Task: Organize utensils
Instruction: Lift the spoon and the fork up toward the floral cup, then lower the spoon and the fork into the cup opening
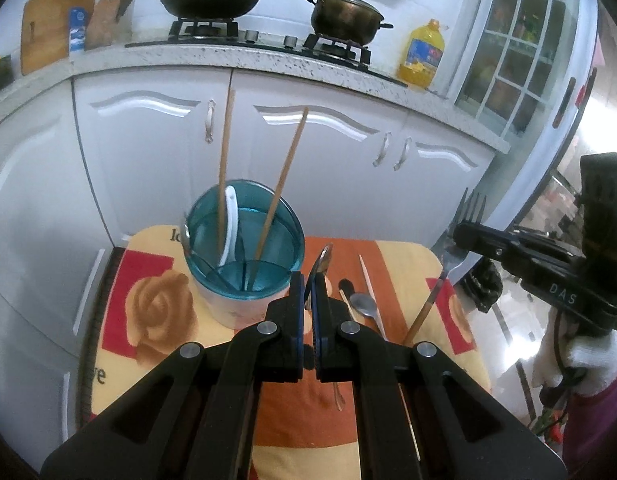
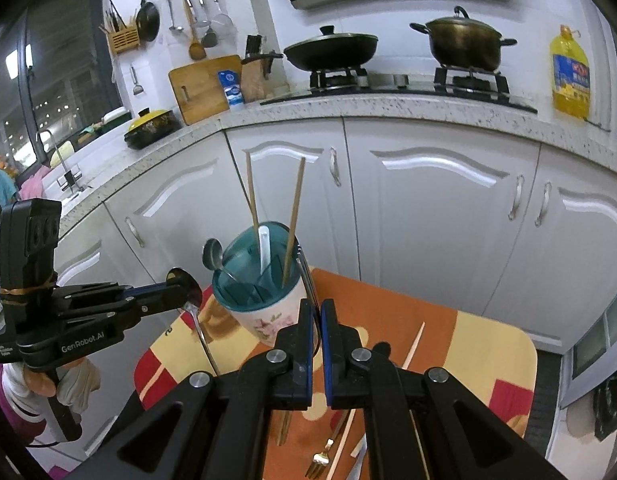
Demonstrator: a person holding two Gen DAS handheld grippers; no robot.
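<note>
A teal-rimmed utensil cup [image 1: 244, 280] [image 2: 264, 320] stands on the orange patterned table mat [image 1: 148, 292]. It holds two chopsticks [image 1: 224, 168], a white spoon and a metal spoon [image 2: 212, 256]. My left gripper [image 1: 306, 280] [image 2: 184, 290] is shut on a metal spoon [image 1: 323, 258] just right of the cup, lifted off the mat. My right gripper [image 2: 317, 308] [image 1: 462, 232] is shut on a wooden-handled fork [image 1: 472, 208], tines up, beside the cup. A small spoon [image 1: 362, 304], a pale chopstick [image 2: 413, 344] and a gold fork [image 2: 320, 456] lie on the mat.
White cabinet doors [image 2: 448, 220] stand close behind the table. Above them a speckled counter [image 1: 268, 56] carries a stove with a wok [image 1: 210, 0], a pot [image 1: 346, 16] and an oil bottle [image 1: 422, 54]. A gloved hand [image 1: 580, 360] holds the right gripper.
</note>
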